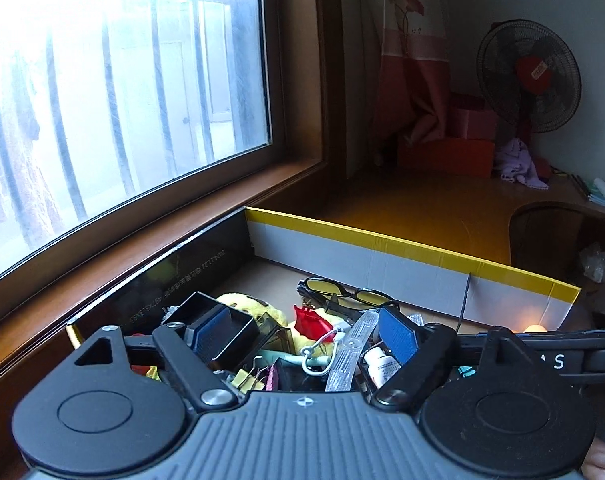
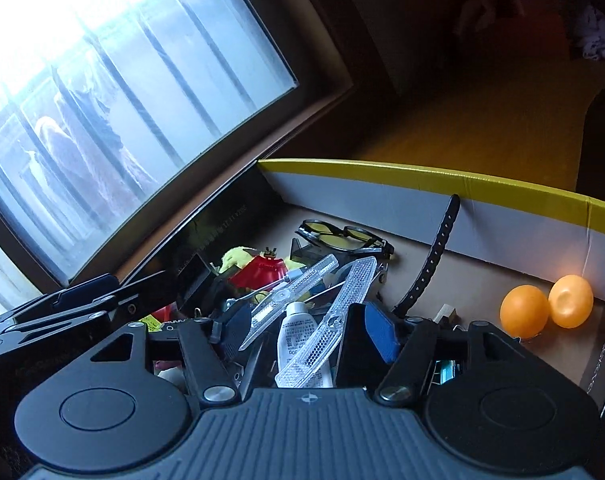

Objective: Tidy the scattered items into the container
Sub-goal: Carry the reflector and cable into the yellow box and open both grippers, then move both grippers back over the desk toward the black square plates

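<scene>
Clear reflector strips near the spread right gripper look light, stiff, slippery, so pinch mid-length; left gripper spread too.

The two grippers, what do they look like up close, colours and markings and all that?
The left gripper and the right gripper match: ribbed grey body with a small crosshair mark, two round black discs, black linkage arms on silver pivot pins, and blue ribbed finger pads. No cables or sleeves show; a bit of bare skin shows at the left one's corner.
</scene>
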Action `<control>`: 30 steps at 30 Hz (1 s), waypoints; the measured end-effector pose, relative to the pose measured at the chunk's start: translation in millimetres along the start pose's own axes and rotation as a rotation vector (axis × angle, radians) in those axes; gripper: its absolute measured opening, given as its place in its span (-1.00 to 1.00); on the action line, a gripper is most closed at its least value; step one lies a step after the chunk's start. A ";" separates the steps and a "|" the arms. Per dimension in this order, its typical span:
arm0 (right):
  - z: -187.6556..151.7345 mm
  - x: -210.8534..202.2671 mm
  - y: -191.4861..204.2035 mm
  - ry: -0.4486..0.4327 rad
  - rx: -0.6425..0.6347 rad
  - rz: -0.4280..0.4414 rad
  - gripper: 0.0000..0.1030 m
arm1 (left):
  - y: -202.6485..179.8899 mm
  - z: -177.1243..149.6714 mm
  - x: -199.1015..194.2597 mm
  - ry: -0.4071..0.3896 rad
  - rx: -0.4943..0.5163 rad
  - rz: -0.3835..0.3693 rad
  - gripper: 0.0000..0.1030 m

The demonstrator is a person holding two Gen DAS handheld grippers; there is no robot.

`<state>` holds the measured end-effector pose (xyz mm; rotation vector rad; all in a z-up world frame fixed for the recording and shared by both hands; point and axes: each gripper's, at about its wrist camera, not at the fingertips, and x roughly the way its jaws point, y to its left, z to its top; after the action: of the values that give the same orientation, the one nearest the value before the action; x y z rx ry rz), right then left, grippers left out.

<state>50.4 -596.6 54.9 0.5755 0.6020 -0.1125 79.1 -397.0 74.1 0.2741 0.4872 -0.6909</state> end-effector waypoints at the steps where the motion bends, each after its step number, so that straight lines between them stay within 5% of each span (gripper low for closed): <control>1: -1.7 -2.0 2.4 -0.004 -0.006 -0.002 0.26 | 2.1 -2.2 -6.1 -0.005 0.002 0.002 0.63; 9: -20.4 -15.4 32.4 -0.036 -0.061 -0.020 0.39 | 30.1 -27.0 -57.0 -0.014 0.005 0.055 0.65; 30: -126.3 -14.3 214.5 0.127 -0.350 0.191 0.56 | 194.6 -145.6 -197.8 0.078 -0.335 0.344 0.71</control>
<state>31.5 -349.3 80.5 0.2985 0.6687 0.2086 28.0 -87.9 67.5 0.0650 0.6042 -0.2575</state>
